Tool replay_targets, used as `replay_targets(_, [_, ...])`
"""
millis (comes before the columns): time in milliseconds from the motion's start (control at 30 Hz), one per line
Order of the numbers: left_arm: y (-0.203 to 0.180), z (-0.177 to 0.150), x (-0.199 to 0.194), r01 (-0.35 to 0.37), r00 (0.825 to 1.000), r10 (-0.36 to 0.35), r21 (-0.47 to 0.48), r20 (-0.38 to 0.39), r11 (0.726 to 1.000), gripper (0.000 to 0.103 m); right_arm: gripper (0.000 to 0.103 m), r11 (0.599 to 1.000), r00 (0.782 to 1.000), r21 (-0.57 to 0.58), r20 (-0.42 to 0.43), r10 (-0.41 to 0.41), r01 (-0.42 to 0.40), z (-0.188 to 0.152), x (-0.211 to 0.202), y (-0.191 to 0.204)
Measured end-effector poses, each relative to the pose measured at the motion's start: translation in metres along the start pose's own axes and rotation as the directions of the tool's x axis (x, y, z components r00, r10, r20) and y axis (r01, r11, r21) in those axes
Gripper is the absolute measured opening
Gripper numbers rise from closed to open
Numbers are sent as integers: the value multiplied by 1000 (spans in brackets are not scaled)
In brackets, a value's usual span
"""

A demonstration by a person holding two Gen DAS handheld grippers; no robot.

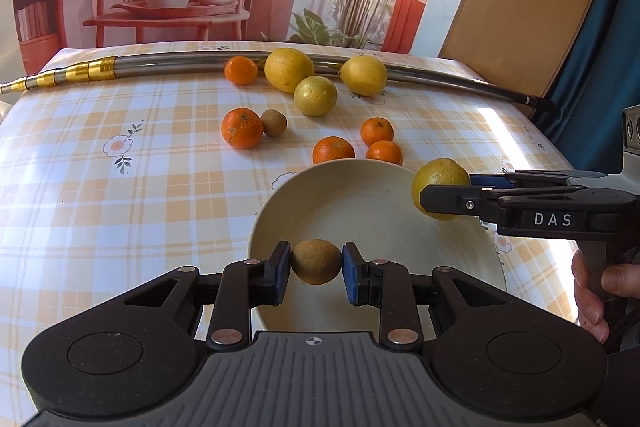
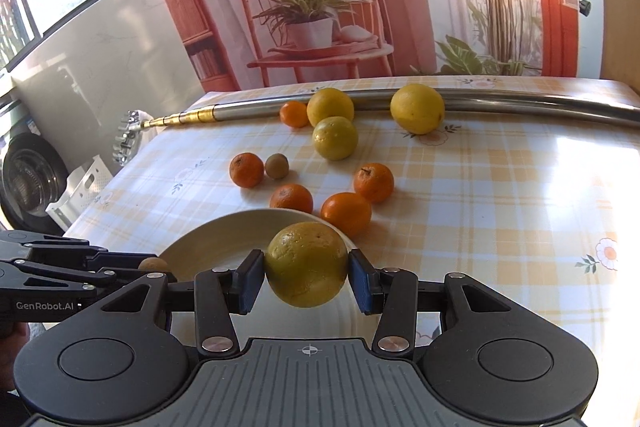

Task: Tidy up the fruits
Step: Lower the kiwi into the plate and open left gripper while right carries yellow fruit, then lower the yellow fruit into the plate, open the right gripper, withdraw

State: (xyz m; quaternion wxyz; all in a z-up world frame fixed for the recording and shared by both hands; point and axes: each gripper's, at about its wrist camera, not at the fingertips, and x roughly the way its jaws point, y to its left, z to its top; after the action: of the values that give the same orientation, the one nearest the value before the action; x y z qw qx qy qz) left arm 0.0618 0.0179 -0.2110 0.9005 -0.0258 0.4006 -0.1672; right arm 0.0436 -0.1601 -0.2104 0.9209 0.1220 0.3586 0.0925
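While both grippers hover over the cream bowl (image 1: 320, 187), the left gripper (image 1: 316, 263) pinching a small brown fruit (image 1: 316, 261) and the right gripper (image 2: 306, 277) a yellow citrus (image 2: 306, 263), each seems to need only lowering and spreading its fingers.

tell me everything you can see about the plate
The plate is round, cream and shallow, of a smooth matte material, and holds no fruit. It lies flat on the checked tablecloth, at the near edge of the fruit. Two oranges sit by its far rim; contact is unclear. Both tongs hold fruit above it.
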Motion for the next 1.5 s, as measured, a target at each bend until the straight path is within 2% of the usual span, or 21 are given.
replay_targets(567, [-13, -19, -9, -17, 1000, 17, 30, -23, 999, 29, 42, 998, 997, -52, -78, -28, 24, -29, -11, 15])
replay_targets(1100, [-17, -20, -13, -30, 1000, 31, 33, -7, 999, 29, 46, 996, 997, -84, -68, -20, 15, -29, -19, 20])
replay_targets(1500, [-16, -20, -14, -36, 999, 36, 26, 3, 999, 29, 50, 997, 1000, -68, -16, -26, 24, -22, -25, 17])
